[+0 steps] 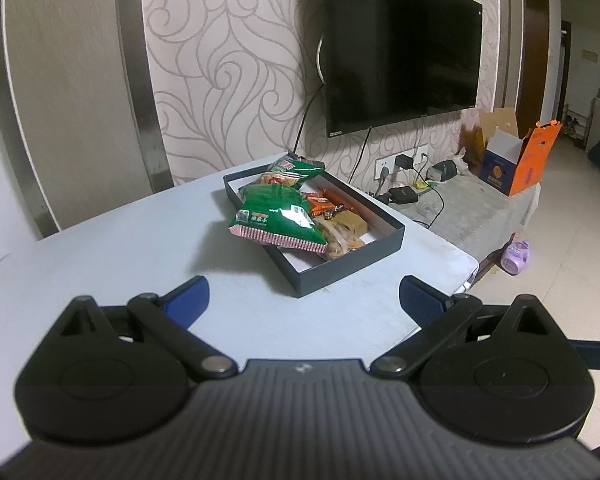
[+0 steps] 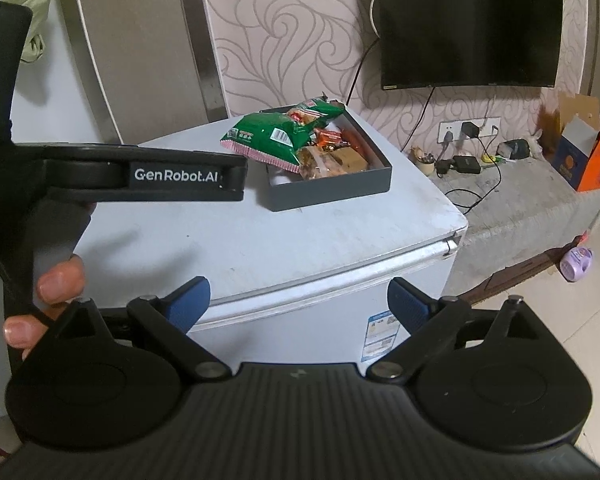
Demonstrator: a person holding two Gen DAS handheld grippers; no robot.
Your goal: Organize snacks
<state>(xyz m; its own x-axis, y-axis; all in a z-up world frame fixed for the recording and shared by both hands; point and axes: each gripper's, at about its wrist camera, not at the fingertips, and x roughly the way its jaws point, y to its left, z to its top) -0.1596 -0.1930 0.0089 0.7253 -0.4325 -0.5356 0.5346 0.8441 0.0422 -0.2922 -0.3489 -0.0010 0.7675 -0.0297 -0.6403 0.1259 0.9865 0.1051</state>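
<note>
Left wrist view: wide, empty left hand-held gripper (image 1: 304, 300) hovers over bare desk (image 1: 120, 248); shallow dark cardboard snack box (image 1: 352, 262) sits near the far right edge; right hand-held gripper (image 2: 299, 300) is wide too.

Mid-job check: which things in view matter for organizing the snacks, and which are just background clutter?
For the job:
- dark box on the white top
- green snack bag overhanging the box edge
- second green bag at the far end
- orange packets
- left gripper and right gripper, both open and empty

Lying about:
- TV
- orange carton
- chargers and cables
- purple bottle
</note>
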